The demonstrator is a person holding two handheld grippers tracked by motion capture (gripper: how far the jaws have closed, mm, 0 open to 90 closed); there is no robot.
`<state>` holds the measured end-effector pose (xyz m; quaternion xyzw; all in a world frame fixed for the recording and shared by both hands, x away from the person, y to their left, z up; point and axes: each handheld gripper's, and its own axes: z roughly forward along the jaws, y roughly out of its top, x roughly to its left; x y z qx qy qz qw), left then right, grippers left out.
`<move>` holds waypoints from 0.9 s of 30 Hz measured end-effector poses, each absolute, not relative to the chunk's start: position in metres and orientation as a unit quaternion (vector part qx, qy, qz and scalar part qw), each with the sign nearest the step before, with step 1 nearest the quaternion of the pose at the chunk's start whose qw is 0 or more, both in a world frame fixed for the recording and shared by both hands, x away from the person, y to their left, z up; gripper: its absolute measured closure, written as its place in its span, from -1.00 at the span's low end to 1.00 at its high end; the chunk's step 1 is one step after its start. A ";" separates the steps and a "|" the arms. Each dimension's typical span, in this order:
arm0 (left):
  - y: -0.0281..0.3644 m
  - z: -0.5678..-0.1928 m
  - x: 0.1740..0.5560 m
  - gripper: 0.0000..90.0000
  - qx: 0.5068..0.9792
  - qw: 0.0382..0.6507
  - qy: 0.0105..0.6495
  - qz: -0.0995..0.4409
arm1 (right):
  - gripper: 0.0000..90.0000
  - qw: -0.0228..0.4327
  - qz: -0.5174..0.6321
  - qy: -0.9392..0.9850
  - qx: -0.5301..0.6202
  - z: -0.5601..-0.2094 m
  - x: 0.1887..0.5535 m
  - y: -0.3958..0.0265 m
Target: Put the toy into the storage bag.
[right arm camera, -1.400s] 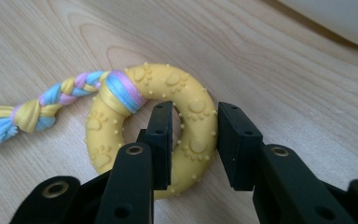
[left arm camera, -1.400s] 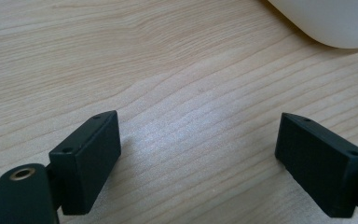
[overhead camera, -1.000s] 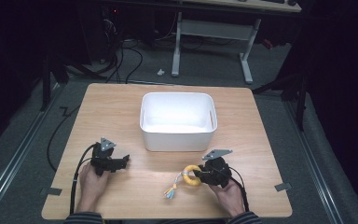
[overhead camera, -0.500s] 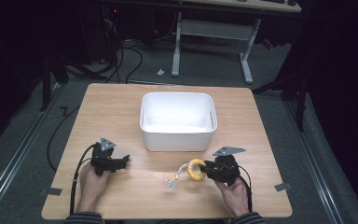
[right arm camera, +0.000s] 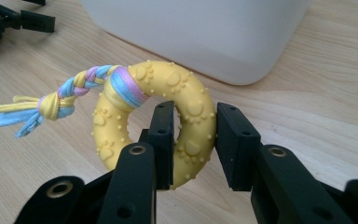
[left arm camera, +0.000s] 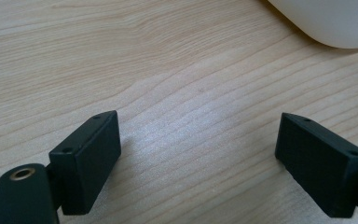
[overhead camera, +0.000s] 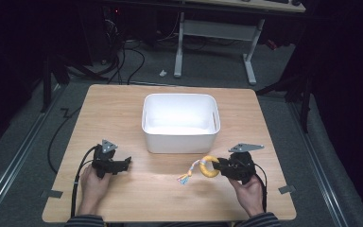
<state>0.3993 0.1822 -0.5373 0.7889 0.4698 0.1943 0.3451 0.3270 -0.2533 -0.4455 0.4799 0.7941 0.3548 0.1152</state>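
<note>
Light wood table (overhead camera: 123, 113) in dark room, grey floor, white tub (overhead camera: 179, 124) at centre. Right gripper (overhead camera: 220, 166) clamps yellow ring toy (overhead camera: 210, 166) near table's front edge, just in front of tub; braided tail (overhead camera: 191, 171) points left w/ slight droop. Left gripper (overhead camera: 125, 161) wide, nothing in it.

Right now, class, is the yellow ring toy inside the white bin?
No, the ring toy is clamped between the right gripper jaws, outside the bin.

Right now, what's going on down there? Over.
Right gripper shut on ring toy, lifted off table. Left gripper open, idle. Bin ahead, nothing between.
</note>
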 end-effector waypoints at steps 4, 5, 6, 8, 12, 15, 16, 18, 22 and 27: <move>0.182 -0.537 0.399 -0.68 0.789 0.345 0.470 0.194 | 0.54 0.127 0.349 0.795 0.480 -0.435 0.329 -0.262; 0.182 -0.537 0.399 -0.68 0.789 0.345 0.470 0.194 | 0.54 0.127 0.349 0.795 0.480 -0.435 0.329 -0.262; 0.182 -0.537 0.399 -0.68 0.789 0.345 0.470 0.194 | 0.54 0.126 0.350 0.793 0.483 -0.431 0.329 -0.265; 0.182 -0.537 0.399 -0.68 0.789 0.345 0.470 0.194 | 0.54 0.128 0.350 0.792 0.483 -0.430 0.329 -0.267; 0.182 -0.537 0.399 -0.68 0.789 0.345 0.470 0.194 | 0.54 0.133 0.347 0.793 0.484 -0.421 0.330 -0.274; 0.182 -0.537 0.399 -0.68 0.789 0.345 0.470 0.194 | 0.54 0.136 0.344 0.793 0.485 -0.416 0.330 -0.277; 0.182 -0.537 0.399 -0.68 0.789 0.345 0.470 0.194 | 0.54 0.140 0.343 0.792 0.485 -0.413 0.331 -0.280; 0.182 -0.537 0.399 -0.68 0.789 0.345 0.470 0.194 | 0.54 0.142 0.340 0.790 0.490 -0.410 0.332 -0.282; 0.182 -0.537 0.399 -0.68 0.789 0.345 0.469 0.194 | 0.54 0.148 0.334 0.791 0.490 -0.403 0.335 -0.286; 0.182 -0.537 0.399 -0.68 0.789 0.345 0.470 0.194 | 0.54 0.153 0.333 0.791 0.489 -0.394 0.335 -0.288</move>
